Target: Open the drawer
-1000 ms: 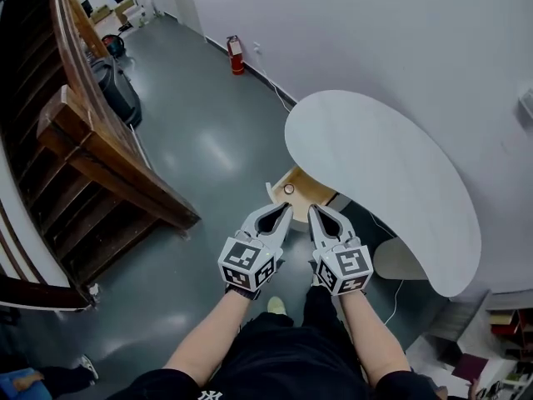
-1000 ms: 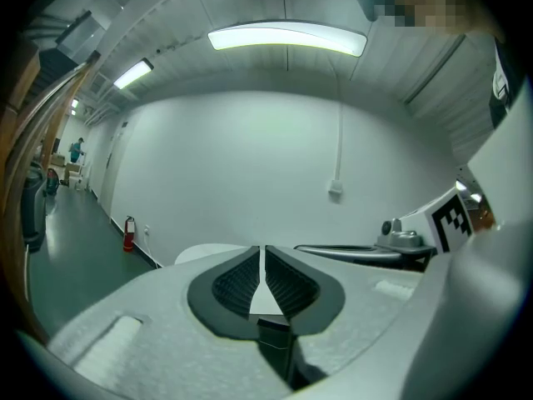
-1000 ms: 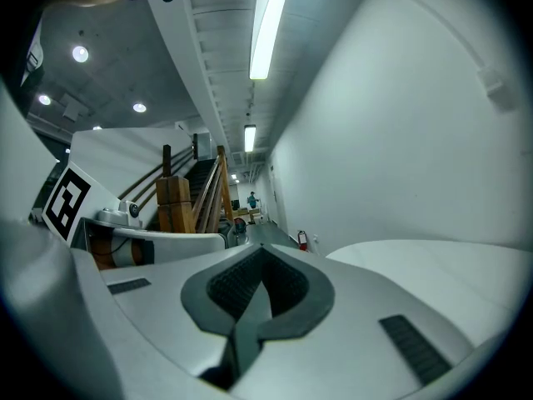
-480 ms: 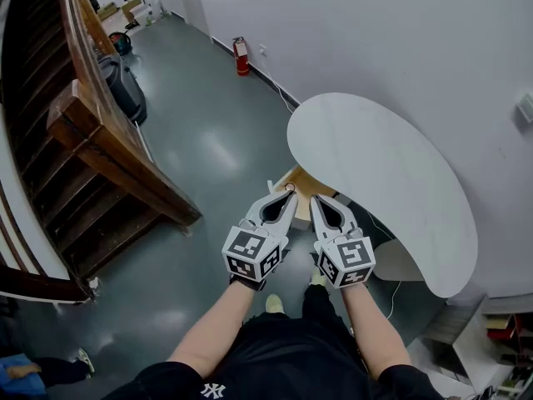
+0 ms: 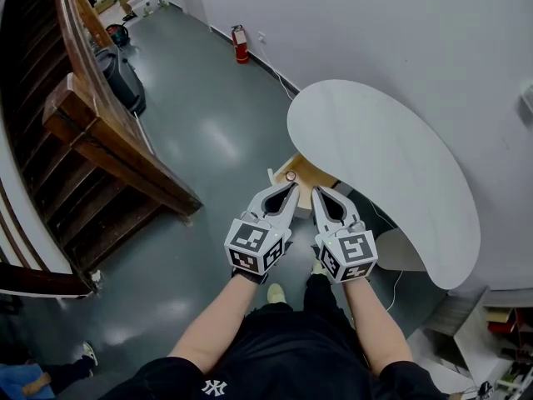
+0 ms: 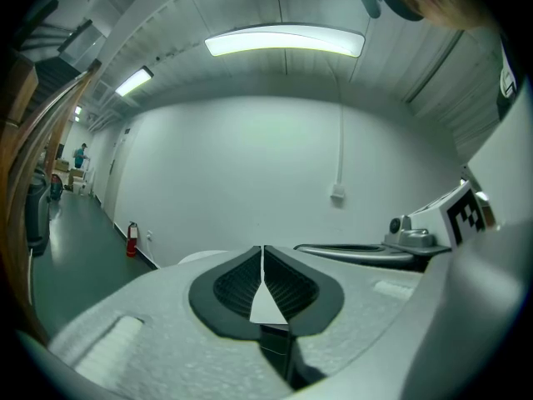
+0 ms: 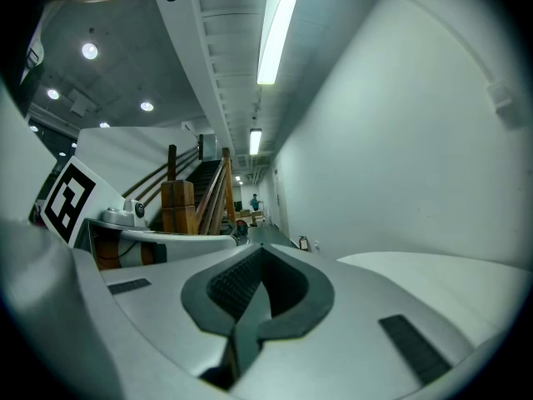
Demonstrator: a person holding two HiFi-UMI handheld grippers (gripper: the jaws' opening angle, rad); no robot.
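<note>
A light wooden drawer sticks out from under the edge of the white rounded table; a small round knob shows on its front. My left gripper is held out in the air with its tips just below the knob in the head view, jaws together and nothing between them. Whether it touches the drawer I cannot tell. Right beside it, my right gripper is also shut and empty. Both point roughly level.
A wooden staircase runs along the left, with a dark bag at its foot. A red fire extinguisher stands by the white wall. Shelves are at bottom right. The grey floor lies between.
Both grippers have moved a little up the head view, so their tips now lie over the drawer's front. The drawer itself has not moved.
</note>
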